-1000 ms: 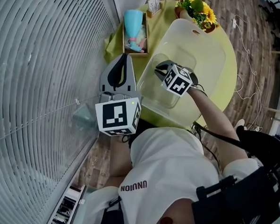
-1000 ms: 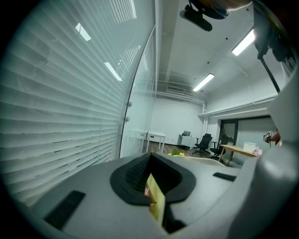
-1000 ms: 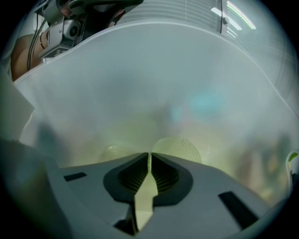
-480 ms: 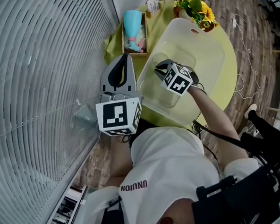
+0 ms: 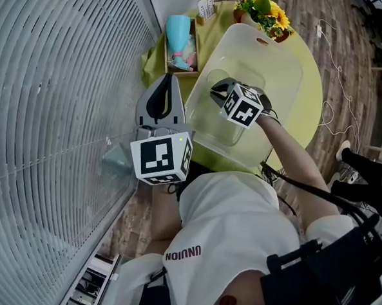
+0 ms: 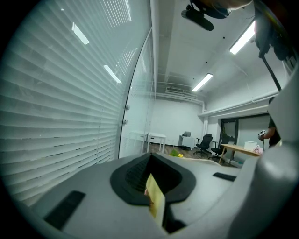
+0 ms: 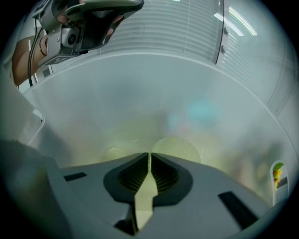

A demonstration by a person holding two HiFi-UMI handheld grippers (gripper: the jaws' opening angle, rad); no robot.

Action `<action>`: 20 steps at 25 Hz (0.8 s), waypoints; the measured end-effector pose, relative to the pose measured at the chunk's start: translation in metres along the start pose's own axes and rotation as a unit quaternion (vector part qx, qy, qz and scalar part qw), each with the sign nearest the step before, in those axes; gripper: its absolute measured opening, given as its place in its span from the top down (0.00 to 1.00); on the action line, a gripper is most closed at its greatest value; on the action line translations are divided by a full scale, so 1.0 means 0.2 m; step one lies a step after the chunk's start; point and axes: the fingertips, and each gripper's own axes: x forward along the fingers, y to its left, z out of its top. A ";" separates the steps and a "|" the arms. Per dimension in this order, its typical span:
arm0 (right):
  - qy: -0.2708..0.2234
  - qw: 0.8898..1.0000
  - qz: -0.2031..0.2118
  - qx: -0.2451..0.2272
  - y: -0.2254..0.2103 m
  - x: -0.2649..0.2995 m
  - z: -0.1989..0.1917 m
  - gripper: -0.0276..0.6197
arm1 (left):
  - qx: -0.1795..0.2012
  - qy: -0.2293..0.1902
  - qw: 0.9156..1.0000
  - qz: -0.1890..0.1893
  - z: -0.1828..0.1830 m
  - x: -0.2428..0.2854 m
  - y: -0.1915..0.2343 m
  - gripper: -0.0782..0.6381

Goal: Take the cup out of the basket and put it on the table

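Note:
A big translucent plastic basket (image 5: pixel 287 74) stands on the round yellow-green table (image 5: pixel 312 104). My right gripper (image 5: pixel 217 91) reaches down inside it, its marker cube above the basket floor. In the right gripper view the jaws (image 7: pixel 149 156) are shut, and a clear, dimpled round cup (image 7: pixel 180 147) sits right at their tips, its edge running into the seam between them. Frosted basket wall (image 7: pixel 140 93) fills that view. My left gripper (image 5: pixel 169 79) hangs outside the basket at the table's left edge, shut with nothing in it (image 6: pixel 150 161).
A wooden tray with a pale blue vase (image 5: pixel 178 26) sits at the table's back left. A pot of yellow flowers (image 5: pixel 267 10) stands behind the basket. A glass wall with blinds (image 5: pixel 52 108) runs close along the left. Cables lie on the wood floor (image 5: pixel 338 119) at the right.
Both grippers have stayed nearly where they were. The head view has shifted slightly, so the basket and table sit a little higher in the picture.

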 end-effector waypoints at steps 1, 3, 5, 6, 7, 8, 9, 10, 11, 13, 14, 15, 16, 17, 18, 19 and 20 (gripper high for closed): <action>-0.002 1.000 -0.001 0.000 0.00 -0.01 0.00 0.90 | 0.000 -0.001 1.000 0.000 0.00 0.00 0.00 0.87; -0.006 1.000 -0.004 -0.001 -0.01 -0.02 0.01 0.90 | 0.000 -0.002 1.000 0.001 0.00 -0.01 -0.01 0.87; -0.011 1.000 -0.010 -0.003 -0.01 -0.03 0.02 0.90 | 0.001 -0.004 1.000 0.003 0.00 -0.01 -0.01 0.87; -0.014 1.000 -0.013 -0.004 -0.02 -0.04 0.02 0.90 | 0.002 -0.005 1.000 0.003 0.00 -0.01 -0.01 0.87; -0.017 1.000 -0.017 -0.005 -0.02 -0.04 0.02 0.90 | 0.004 -0.005 1.000 0.004 0.00 -0.01 -0.01 0.87; -0.019 1.000 -0.019 -0.007 -0.02 -0.05 0.03 0.90 | 0.005 -0.005 1.000 0.005 0.00 -0.01 -0.01 0.87; -0.020 1.000 -0.021 -0.007 -0.03 -0.05 0.02 0.90 | 0.006 -0.006 1.000 0.005 0.00 -0.01 -0.02 0.87; -0.021 0.999 -0.022 -0.008 -0.03 -0.06 0.02 0.90 | 0.007 -0.007 1.000 0.004 0.01 -0.02 -0.02 0.87; -0.022 0.999 -0.024 -0.008 -0.03 -0.06 0.02 0.90 | 0.008 -0.008 1.000 0.004 0.01 -0.02 -0.03 0.87; -0.026 0.999 -0.026 -0.008 -0.02 -0.08 0.03 0.90 | 0.011 -0.010 1.000 0.004 0.02 -0.04 -0.04 0.87; -0.028 0.999 -0.028 -0.009 -0.01 -0.09 0.03 0.90 | 0.014 -0.011 1.000 0.005 0.02 -0.05 -0.04 0.87; -0.030 0.999 -0.030 -0.009 -0.01 -0.09 0.04 0.90 | 0.016 -0.012 1.000 0.005 0.03 -0.05 -0.04 0.87; -0.033 0.999 -0.031 -0.009 -0.01 -0.10 0.04 0.90 | 0.018 -0.013 1.000 0.006 0.03 -0.06 -0.05 0.87; -0.036 0.999 -0.034 -0.009 -0.01 -0.11 0.05 0.90 | 0.019 -0.014 1.000 0.005 0.03 -0.07 -0.05 0.87; -0.039 0.999 -0.036 -0.007 -0.01 -0.11 0.05 0.90 | 0.018 -0.015 1.000 0.004 0.03 -0.07 -0.05 0.87; -0.041 0.998 -0.038 -0.005 -0.01 -0.12 0.05 0.90 | 0.016 -0.016 1.000 0.003 0.04 -0.07 -0.06 0.87; -0.044 0.998 -0.040 -0.003 -0.02 -0.12 0.05 0.90 | 0.014 -0.017 1.000 0.002 0.03 -0.07 -0.06 0.87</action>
